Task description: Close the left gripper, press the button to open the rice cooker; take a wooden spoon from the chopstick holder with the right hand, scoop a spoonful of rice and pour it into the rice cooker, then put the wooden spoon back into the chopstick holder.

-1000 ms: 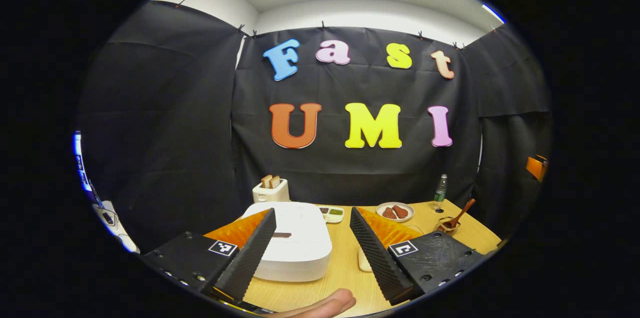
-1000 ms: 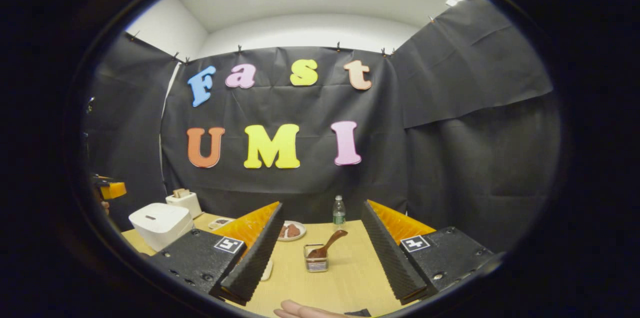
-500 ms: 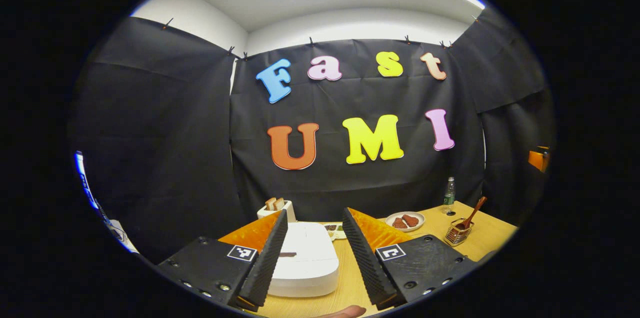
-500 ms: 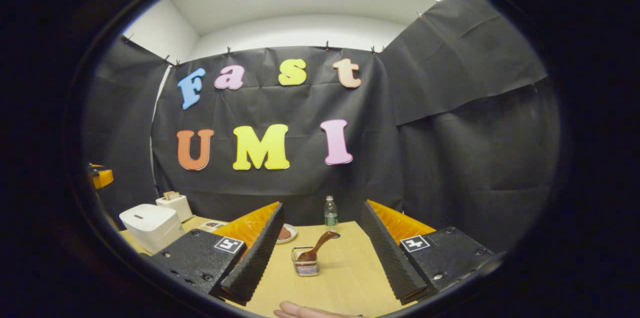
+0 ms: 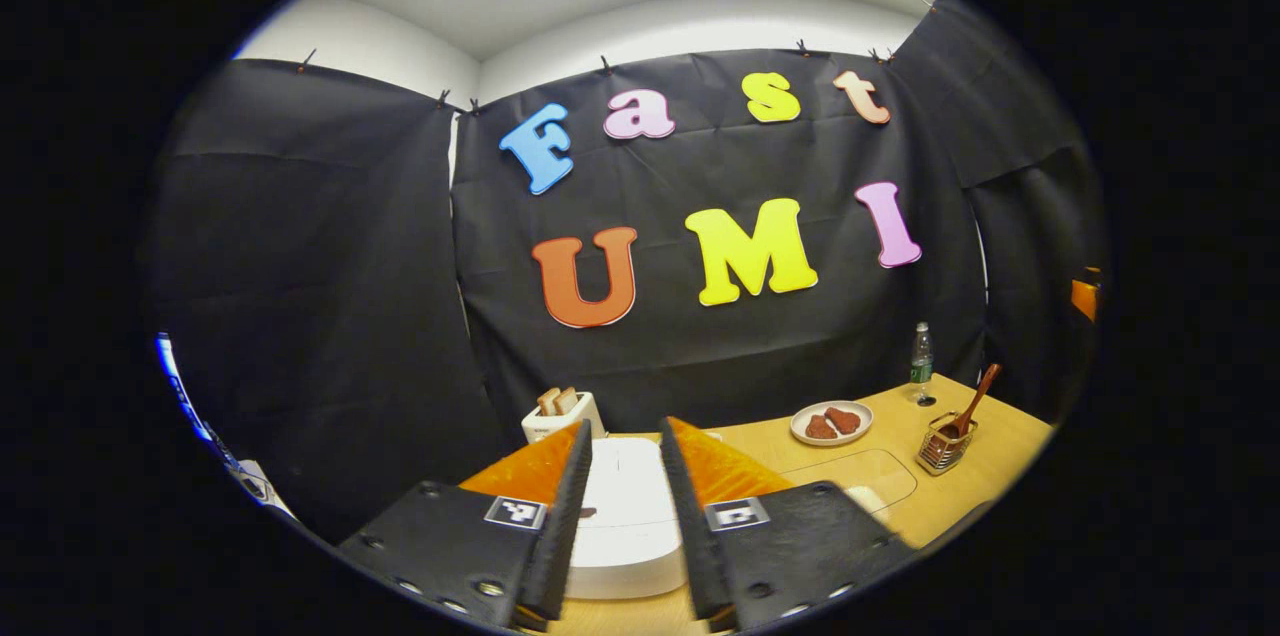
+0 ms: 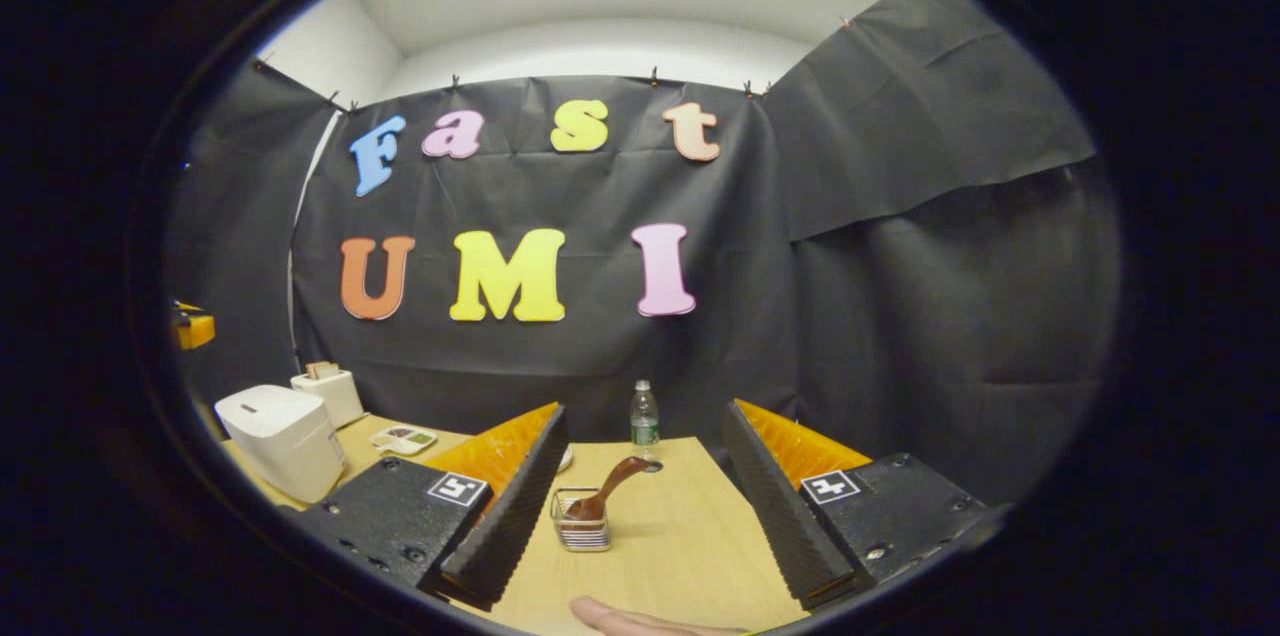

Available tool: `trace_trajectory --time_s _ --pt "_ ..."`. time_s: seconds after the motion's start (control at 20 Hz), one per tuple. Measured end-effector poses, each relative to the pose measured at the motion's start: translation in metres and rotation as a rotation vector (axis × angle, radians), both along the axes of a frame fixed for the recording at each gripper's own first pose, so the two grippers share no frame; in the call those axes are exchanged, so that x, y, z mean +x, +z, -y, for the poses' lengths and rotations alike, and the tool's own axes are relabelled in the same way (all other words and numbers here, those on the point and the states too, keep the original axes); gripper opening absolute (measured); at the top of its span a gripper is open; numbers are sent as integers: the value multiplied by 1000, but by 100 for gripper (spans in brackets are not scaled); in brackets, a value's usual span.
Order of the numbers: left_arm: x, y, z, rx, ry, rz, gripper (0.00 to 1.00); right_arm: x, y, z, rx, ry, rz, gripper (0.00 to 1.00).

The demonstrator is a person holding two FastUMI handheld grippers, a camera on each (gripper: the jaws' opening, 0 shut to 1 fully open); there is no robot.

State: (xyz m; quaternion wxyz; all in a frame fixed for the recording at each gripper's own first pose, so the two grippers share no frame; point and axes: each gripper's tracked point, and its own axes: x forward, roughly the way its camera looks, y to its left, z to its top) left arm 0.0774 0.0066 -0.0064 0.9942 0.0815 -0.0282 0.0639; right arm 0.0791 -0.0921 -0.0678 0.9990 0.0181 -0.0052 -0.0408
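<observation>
White plastic is showing in the narrow slot between the fingers of the left gripper (image 5: 623,422). That is the rice cooker (image 5: 625,506), lying straight ahead of it with its lid down. These fingers are standing a small gap apart, not pressed together and pinching nothing. The gripper is hanging short of the cooker and angling slightly down toward its top. I am judging that the first step is only beginning: the fingers need to meet before they can press the button, and the cooker is not yet open.

The right gripper (image 6: 644,408) is sitting spread wide with nothing between its fingers, held level and low over the table (image 6: 690,556), well to the right of the cooker. Part of a hand (image 6: 640,621) is lying on the wood just beneath it. It is pointing at the wire chopstick holder (image 6: 580,521), which is standing far to the right of the cooker. The wooden spoon (image 6: 610,486) is leaning inside it, handle up, untouched.

So taking the spoon, scooping, pouring and returning it are all waiting to be done. I cannot tell where the rice is.

Behind the cooker a toaster (image 5: 560,413) is standing against the wall. To the cooker's right a plate (image 5: 830,423) is lying short of the holder, with a bottle (image 5: 921,361) standing beyond it.
</observation>
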Motion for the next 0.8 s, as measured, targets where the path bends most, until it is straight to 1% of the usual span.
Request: trace_trajectory --time_s 0.05,0.1,0.2,0.25,0.3,0.35,0.45,0.55,0.65,0.7,0.75,0.8 --pt "7 -7 -5 -33 0 -29 2 3 0 -1 11 7 5 98" --pt "12 -13 -8 -67 -10 -56 0 5 -1 -1 11 17 15 98" --pt "22 -25 -16 -116 -23 -107 5 9 1 -4 8 38 38 98" --pt "31 -26 -23 -151 -10 -123 11 11 2 -8 16 55 45 99" --pt "34 -39 -30 -176 -8 -160 0 11 3 -10 23 63 56 96" --pt "42 -52 -38 -197 -3 -196 0 12 4 -9 27 58 61 99" --pt "56 -73 -54 -204 39 -274 0 14 -2 -10 13 59 52 96" --pt "64 -87 -63 -212 58 -321 0 16 -8 -16 7 66 33 96" --pt "74 -93 -70 -214 68 -339 0 20 -11 -22 -14 81 27 98" --pt "77 -98 -72 -220 65 -351 0 22 -17 -22 -35 78 18 96" --pt "82 -104 -73 -225 64 -368 0 23 -21 -23 -53 77 10 99" --pt "85 -110 -75 -222 73 -381 0 24 -23 -24 -68 77 5 99"
